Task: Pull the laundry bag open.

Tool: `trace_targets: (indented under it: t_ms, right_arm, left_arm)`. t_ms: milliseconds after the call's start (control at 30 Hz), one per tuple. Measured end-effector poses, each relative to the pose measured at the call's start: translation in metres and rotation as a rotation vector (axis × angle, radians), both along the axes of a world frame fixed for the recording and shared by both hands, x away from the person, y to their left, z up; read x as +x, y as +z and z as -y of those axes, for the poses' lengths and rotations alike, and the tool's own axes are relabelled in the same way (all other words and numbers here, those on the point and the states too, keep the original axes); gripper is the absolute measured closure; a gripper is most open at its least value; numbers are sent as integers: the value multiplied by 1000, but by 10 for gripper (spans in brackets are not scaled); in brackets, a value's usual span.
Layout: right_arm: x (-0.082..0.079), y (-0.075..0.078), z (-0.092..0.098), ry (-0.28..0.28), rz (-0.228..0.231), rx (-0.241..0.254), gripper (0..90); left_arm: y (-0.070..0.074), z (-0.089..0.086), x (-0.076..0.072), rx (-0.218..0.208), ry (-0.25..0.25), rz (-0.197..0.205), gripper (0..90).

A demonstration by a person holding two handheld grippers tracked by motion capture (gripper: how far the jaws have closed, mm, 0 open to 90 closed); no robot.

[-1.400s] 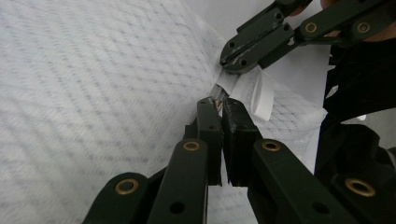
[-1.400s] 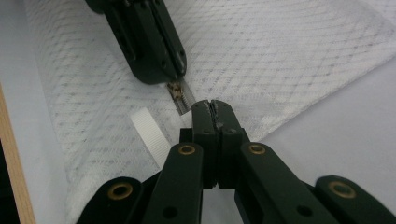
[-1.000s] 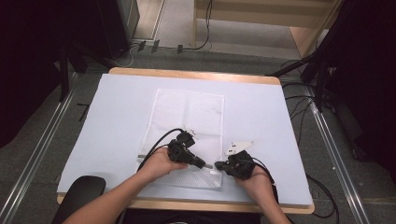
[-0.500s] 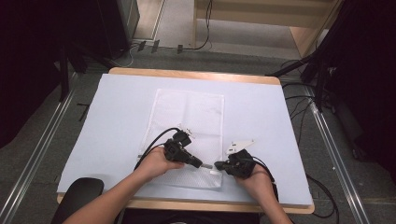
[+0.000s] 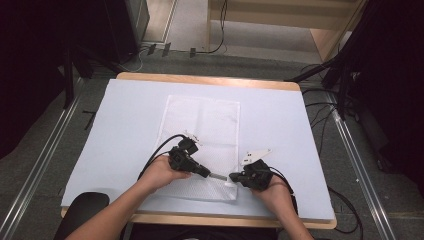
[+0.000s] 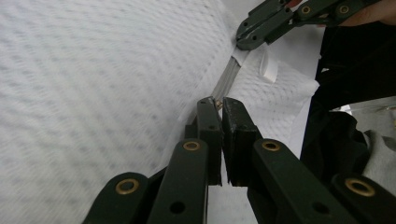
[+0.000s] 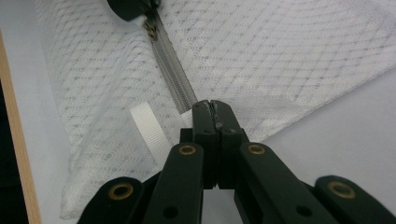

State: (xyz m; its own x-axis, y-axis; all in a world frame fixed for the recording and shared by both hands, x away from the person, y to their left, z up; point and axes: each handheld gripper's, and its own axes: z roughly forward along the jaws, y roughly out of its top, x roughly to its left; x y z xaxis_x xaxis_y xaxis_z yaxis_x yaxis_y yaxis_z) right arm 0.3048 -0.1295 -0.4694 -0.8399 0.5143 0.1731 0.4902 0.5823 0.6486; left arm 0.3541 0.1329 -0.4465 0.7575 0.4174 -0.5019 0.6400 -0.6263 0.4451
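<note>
Pale blue table cover [image 5: 125, 125], wooden table edge [image 5: 200, 79]

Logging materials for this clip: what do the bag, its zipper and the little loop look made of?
Bag: white mesh fabric, probably synthetic, matte; an open diamond weave shows. Zipper: grey coil teeth, likely nylon, on a tape; its puller looks like dull brassy metal. Loop: white woven ribbon with fine ribs. Both claws are shut, the left claw on the puller, the right claw on the zipper's end.
</note>
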Motion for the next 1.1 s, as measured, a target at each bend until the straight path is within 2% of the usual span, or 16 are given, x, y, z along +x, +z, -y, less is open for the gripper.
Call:
trace_targets:
  t_ms: [367, 433, 533, 633, 767, 933, 967, 1100]
  right_arm:
    - [1, 1, -2, 7, -8, -6, 900]
    - [2, 1, -3, 15, -2, -10, 900]
    - [2, 1, -4, 20, -4, -10, 900]
    - [4, 1, -4, 27, -9, -7, 900]
    - [5, 2, -5, 30, -19, -11, 900]
    - [5, 1, -6, 42, -6, -8, 900]
    - [6, 1, -6, 43, -7, -6, 900]
    - [7, 1, -7, 41, -19, -3, 900]
  left_arm:
    - [6, -15, -3, -6, 8, 0, 881]
    - [6, -16, -4, -2, 5, -2, 881]
    - [6, -21, -4, 29, 14, 1, 882]
    - [10, -32, -2, 12, 43, -13, 882]
    - [14, -42, -3, -2, 52, -4, 881]
    - [14, -47, -4, 8, 56, 1, 881]
    - [14, -48, -5, -1, 53, -5, 881]
    - [14, -50, -7, 10, 51, 3, 881]
